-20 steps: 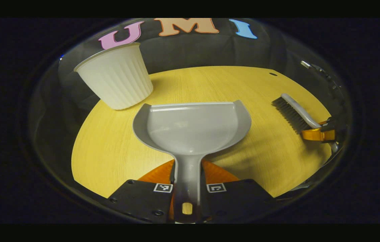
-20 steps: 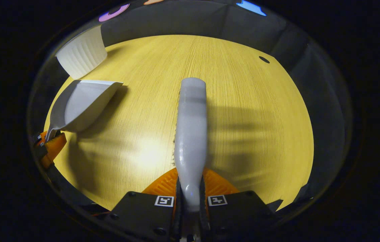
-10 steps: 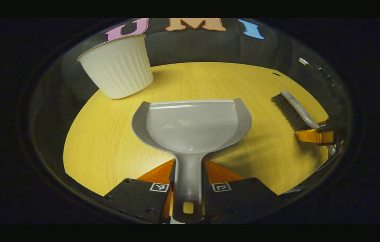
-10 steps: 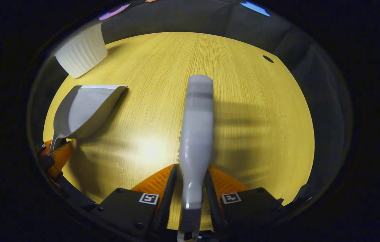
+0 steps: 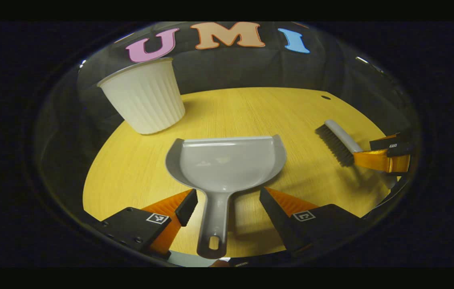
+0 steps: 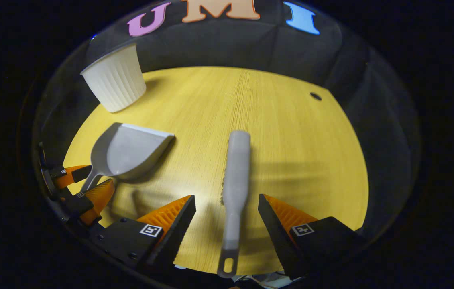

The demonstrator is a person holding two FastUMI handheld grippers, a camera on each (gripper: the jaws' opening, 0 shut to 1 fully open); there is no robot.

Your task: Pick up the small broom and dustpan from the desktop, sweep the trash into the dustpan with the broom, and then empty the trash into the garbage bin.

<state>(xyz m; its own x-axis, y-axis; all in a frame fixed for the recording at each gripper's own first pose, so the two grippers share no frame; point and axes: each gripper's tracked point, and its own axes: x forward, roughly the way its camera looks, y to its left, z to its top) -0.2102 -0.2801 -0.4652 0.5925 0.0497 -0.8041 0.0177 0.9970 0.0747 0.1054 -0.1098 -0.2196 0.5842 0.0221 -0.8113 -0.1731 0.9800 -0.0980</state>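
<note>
The grey dustpan (image 5: 227, 164) lies flat on the yellow wooden table (image 5: 251, 108), its handle pointing back between the fingers of my left gripper (image 5: 227, 197). That gripper is open and its fingers stand well clear of the handle. The small grey broom (image 6: 237, 172) lies on the table, bristles to its left, with its handle between the spread fingers of my right gripper (image 6: 227, 200), which is open and not touching it. In the right gripper view the dustpan (image 6: 130, 150) lies at the left with the left gripper (image 6: 84, 182) open behind it. The broom (image 5: 337, 140) and right gripper (image 5: 387, 158) sit at the right of the left gripper view.
A white ribbed garbage bin (image 5: 144, 100) stands upright at the table's far left edge, also seen as the bin (image 6: 116, 84) beyond the dustpan. A small dark hole (image 6: 316, 96) marks the table's far right. The booth's black cloth wall rises behind the table.
Both grippers have opened and drawn back. The dustpan and the broom, held a second ago, now lie released on the table.
</note>
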